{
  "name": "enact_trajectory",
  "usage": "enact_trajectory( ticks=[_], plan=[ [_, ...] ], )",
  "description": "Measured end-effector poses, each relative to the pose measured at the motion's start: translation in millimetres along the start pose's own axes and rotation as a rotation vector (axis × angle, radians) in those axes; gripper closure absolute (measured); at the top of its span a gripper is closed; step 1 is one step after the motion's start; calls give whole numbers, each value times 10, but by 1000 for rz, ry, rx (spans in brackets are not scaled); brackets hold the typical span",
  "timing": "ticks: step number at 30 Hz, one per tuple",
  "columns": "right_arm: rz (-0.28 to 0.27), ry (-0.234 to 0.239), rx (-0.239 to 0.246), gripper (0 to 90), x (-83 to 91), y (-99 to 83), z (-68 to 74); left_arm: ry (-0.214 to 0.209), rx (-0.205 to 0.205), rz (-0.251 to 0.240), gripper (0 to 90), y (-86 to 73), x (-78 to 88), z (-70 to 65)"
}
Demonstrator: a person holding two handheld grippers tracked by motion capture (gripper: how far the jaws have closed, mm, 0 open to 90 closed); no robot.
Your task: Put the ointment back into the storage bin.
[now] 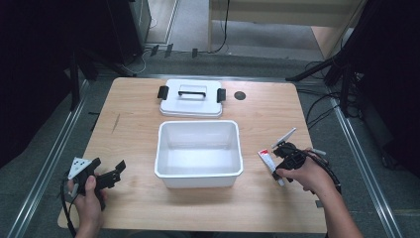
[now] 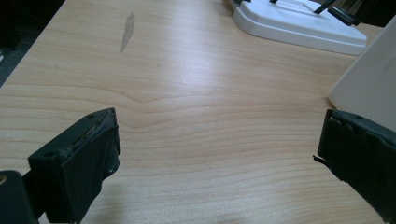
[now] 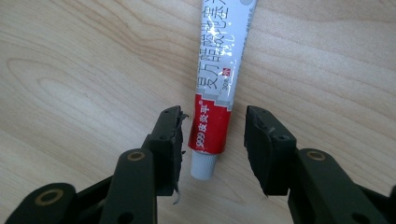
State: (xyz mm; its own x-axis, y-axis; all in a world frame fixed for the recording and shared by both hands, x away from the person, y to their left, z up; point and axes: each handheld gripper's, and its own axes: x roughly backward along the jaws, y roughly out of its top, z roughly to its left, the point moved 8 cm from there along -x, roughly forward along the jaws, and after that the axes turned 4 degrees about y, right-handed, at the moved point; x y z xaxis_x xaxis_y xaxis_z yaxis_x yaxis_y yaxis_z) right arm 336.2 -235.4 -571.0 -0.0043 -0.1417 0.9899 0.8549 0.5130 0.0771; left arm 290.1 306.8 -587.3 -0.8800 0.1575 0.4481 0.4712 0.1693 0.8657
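Where high view blurs it, right claw narrowly straddles tube, seemingly untouched.

Bin at table centre. Lid flat on table directly behind bin, just apart. Tube flat on table right of bin, near its front right corner. Right gripper over tube; tube between jaws, cap end toward gripper. Left gripper left of bin, near front edge, well apart from tube, jaws toward bin.
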Motion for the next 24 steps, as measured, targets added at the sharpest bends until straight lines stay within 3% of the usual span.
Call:
enact_trajectory(
  ticks=[16, 24],
  plan=[
    [56, -18, -79, 714, -95, 105, 3, 2, -5, 1, 0, 0, -5, -5],
    [53, -31, -60, 719, -106, 127, 14, 5, -7, 2, 0, -1, -4, -5]
  ],
)
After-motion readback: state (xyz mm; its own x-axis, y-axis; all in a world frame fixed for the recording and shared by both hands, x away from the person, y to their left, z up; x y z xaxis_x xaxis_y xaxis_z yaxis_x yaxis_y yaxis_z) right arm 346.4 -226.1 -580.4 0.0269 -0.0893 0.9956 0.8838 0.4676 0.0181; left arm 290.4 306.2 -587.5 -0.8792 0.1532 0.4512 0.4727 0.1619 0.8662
